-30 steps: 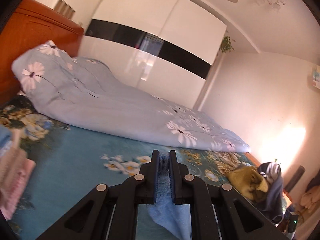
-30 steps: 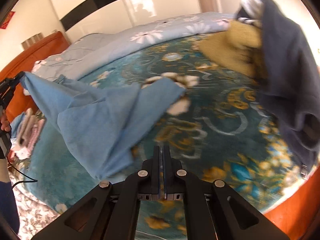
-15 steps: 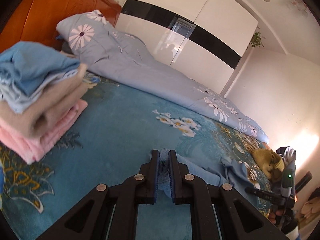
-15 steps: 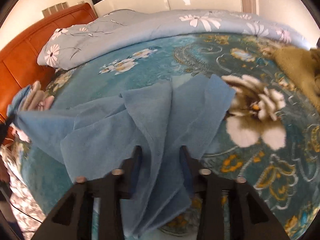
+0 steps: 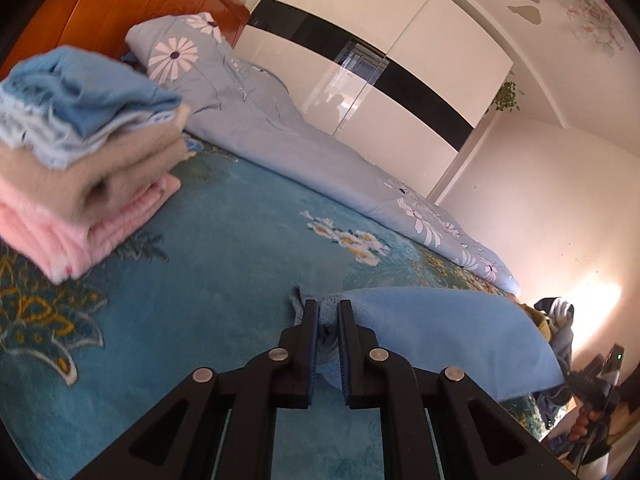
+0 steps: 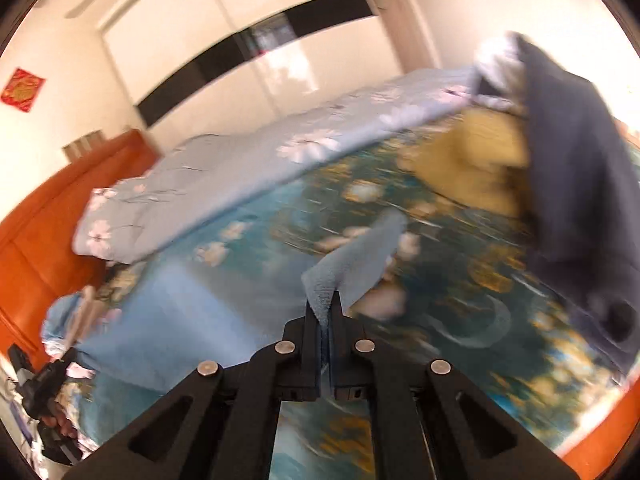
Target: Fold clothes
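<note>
Both grippers, left (image 5: 328, 312) and right (image 6: 325, 312), are clamping opposite corners of a blue cloth (image 5: 452, 332) stretching over the bed (image 5: 224, 248), near the folded stack (image 5: 80, 168).

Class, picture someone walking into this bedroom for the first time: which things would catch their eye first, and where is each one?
A light blue cloth stretched above the teal floral bedspread, pinched by the left claw and right claw. A folded stack sits by the orange headboard; unfolded clothes are heaped at the far end.

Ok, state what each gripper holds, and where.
Both grip the light blue cloth: left gripper and right gripper each pinch an edge.
</note>
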The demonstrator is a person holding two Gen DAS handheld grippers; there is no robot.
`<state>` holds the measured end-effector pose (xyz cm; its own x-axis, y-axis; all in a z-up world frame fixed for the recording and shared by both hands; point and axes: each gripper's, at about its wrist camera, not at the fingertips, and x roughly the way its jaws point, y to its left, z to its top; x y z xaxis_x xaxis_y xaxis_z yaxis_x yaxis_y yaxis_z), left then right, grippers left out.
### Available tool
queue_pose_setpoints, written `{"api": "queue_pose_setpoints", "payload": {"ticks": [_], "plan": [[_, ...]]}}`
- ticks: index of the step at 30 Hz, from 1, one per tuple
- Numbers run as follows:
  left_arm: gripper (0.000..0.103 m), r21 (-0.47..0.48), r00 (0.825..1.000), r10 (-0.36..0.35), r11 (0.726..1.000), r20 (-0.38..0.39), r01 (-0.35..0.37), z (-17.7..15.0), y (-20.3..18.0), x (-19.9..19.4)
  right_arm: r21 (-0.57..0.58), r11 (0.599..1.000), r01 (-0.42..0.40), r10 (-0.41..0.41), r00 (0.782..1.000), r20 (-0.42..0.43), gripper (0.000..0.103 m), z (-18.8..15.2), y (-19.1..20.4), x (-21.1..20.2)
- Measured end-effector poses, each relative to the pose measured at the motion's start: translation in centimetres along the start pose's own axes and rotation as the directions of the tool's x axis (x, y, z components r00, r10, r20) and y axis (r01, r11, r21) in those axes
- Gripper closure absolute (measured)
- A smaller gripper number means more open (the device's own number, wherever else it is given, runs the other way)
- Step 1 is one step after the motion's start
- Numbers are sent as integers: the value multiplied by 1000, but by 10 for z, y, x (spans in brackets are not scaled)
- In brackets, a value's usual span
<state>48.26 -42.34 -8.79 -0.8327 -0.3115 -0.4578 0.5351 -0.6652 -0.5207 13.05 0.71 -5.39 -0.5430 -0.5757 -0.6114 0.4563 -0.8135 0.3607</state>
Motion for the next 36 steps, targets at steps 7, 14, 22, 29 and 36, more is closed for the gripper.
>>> {"api": "queue_pose_setpoints", "payload": {"ticks": [7, 14, 22, 29, 36], "plan": [[92, -25, 993, 39, 999, -111, -42, -31, 19, 6, 121, 986, 118, -100, 984, -147, 101, -47, -63, 14], [75, -80, 988, 30, 996, -154, -43, -31, 29, 4, 149, 975, 163, -135, 973, -186, 97, -55, -73, 30], [33, -24, 987, 79, 996, -138, -83, 9, 23, 5, 83, 959, 271, -267, 962, -60, 60, -32, -67, -8], [32, 52, 936, 109, 994, -334, -97, 22, -3, 107, -82, 991, 108, -112, 993, -44, 60, 20, -8, 35], [32, 85, 875, 173, 985, -452, -151, 11, -17, 163, -114, 993, -22, -1, 980, -200, 60, 53, 26, 128]]}}
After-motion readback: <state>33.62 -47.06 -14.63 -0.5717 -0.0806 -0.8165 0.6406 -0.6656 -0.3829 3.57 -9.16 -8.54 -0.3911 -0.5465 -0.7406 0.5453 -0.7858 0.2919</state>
